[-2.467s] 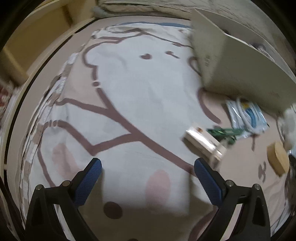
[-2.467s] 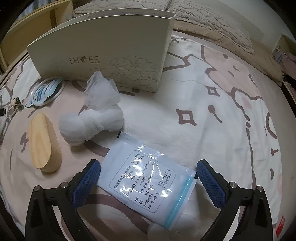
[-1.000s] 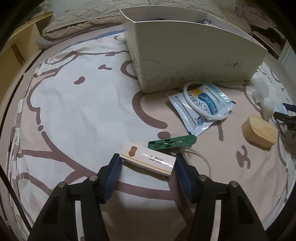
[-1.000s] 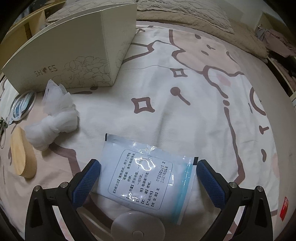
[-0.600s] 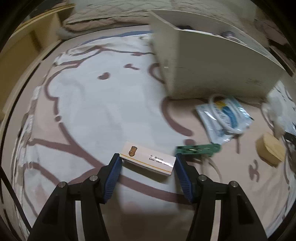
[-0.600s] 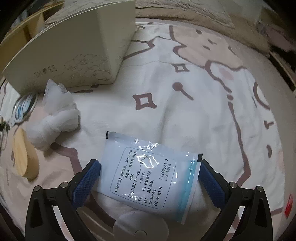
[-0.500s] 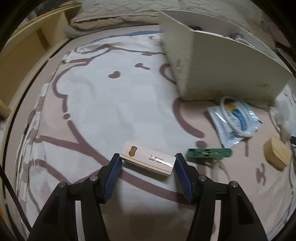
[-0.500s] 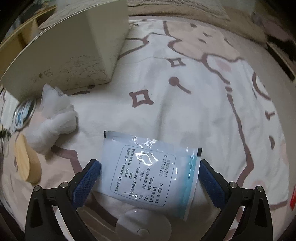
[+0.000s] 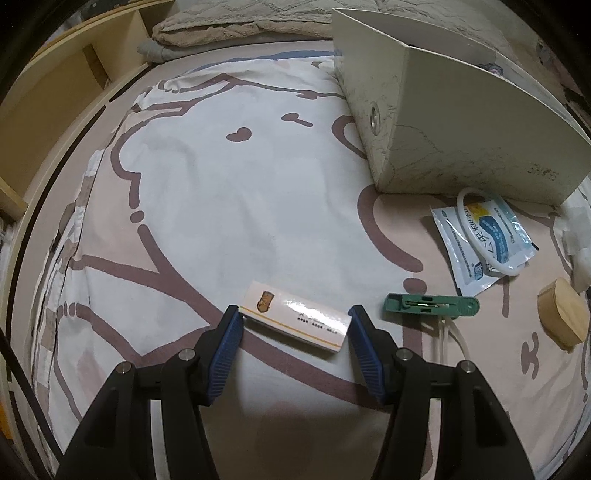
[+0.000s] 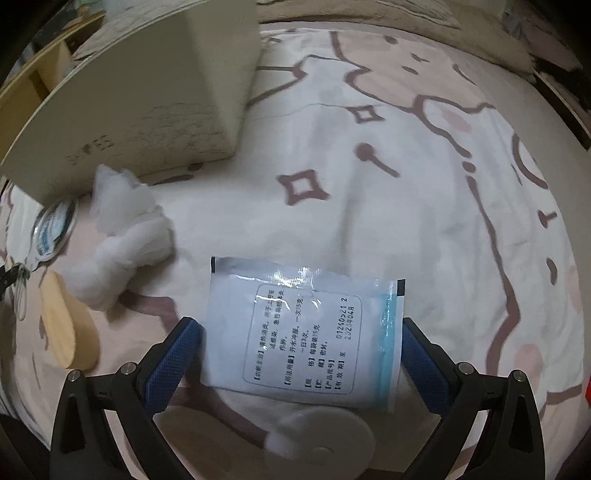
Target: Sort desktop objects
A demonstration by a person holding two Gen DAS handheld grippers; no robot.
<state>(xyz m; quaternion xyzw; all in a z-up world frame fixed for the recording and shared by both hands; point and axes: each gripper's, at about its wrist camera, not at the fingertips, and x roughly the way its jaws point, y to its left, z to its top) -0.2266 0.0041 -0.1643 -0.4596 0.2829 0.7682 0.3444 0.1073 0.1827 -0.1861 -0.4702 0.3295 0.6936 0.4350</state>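
My left gripper point(image 9: 294, 328) is shut on a small white carton point(image 9: 293, 319) with an orange stripe; both blue pads press on its ends above the patterned bedspread point(image 9: 221, 192). In the right wrist view a white medicine sachet point(image 10: 306, 328) with printed text lies on the bedspread between the fingers of my right gripper point(image 10: 299, 345). Those jaws stand wide open, the right pad close to the sachet's teal edge. The sachet's near edge overlaps a white round disc point(image 10: 321, 439). A cream storage box marked SHOES point(image 9: 461, 129) point(image 10: 129, 110) stands at the back.
In front of the storage box lie a blue-and-white sachet with a white ring point(image 9: 487, 240), a green clip point(image 9: 430, 306), an oval wooden block point(image 9: 563, 317) point(image 10: 66, 328) and a white gauze bundle point(image 10: 122, 236). A folded blanket point(image 9: 240, 26) lies at the bed's head, a wooden frame point(image 9: 55, 110) on the left.
The left gripper, open over bare bedspread in the oldest frame, has closed on the carton and turned with it. The right gripper has rolled slightly; the sachet now sits squarer between its fingers.
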